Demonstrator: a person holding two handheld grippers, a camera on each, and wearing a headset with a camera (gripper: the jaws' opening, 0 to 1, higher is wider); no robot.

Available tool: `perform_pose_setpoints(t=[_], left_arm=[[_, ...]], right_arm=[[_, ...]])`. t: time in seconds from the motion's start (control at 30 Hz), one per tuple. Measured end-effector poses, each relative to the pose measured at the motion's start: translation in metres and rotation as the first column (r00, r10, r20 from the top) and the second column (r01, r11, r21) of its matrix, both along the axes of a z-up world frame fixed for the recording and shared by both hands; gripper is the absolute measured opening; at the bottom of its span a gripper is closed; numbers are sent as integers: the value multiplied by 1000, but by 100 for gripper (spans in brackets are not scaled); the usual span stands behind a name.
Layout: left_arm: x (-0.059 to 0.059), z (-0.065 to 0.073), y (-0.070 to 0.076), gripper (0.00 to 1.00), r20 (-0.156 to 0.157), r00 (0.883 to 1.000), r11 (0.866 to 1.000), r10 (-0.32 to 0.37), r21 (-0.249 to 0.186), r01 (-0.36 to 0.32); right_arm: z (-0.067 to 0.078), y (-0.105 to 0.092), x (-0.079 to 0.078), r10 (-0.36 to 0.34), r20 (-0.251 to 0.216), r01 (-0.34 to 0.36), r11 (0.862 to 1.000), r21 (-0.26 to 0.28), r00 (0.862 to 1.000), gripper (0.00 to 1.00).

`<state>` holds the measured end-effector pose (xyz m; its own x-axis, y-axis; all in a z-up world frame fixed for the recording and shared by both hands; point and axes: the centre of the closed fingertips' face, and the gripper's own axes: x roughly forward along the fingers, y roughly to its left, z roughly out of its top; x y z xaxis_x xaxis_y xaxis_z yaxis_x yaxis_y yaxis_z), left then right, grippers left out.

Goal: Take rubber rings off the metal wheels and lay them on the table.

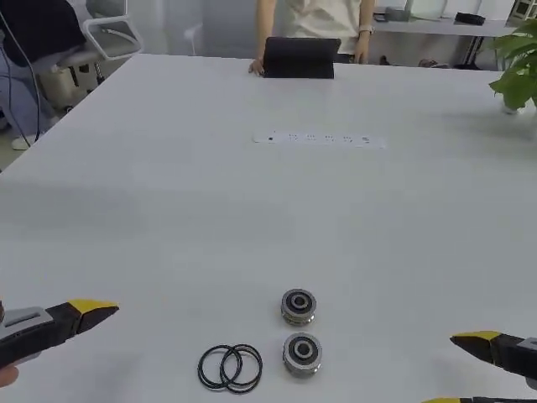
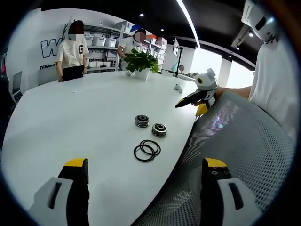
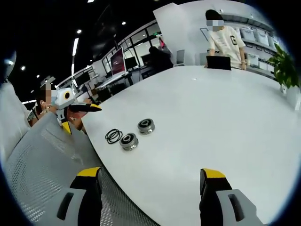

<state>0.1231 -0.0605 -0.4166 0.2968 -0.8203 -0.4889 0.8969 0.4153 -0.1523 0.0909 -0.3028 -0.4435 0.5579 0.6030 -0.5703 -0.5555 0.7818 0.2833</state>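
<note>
Left gripper view: left tongs (image 2: 145,165) jaws wide apart, nothing between them. Right gripper view: right tongs (image 3: 151,173) likewise spread, empty. Head view: both tongs low at near edge of white table (image 1: 252,210), tips pointing inward. Between them: two metal wheels (image 1: 299,306) lying flat, one just beyond other, not touching. Two rubber rings (image 1: 231,367) loose on tabletop, overlapping, just beside nearer wheel (image 1: 302,353) on left-tongs side. Far beyond tongs: socket strip (image 1: 319,139), dark tablet (image 1: 298,59), standing person (image 1: 315,17), plant (image 1: 518,59).
</note>
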Motion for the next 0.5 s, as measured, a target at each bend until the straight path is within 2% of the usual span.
perform_pose_setpoints(t=[0.17, 0.4, 0.5], left_arm=[[1, 0, 1, 99, -1, 1000, 1000, 8, -1, -8], [1, 1, 1, 99, -1, 1000, 1000, 5, 0, -5], [1, 1, 1, 99, 1, 1000, 1000, 4, 1, -4]], right_arm=[[-1, 0, -1, -3, 2, 3, 1000, -7, 1000, 88], [3, -5, 5, -36, 37, 37, 999, -21, 999, 98], [4, -6, 5, -42, 43, 43, 999, -19, 998, 99]])
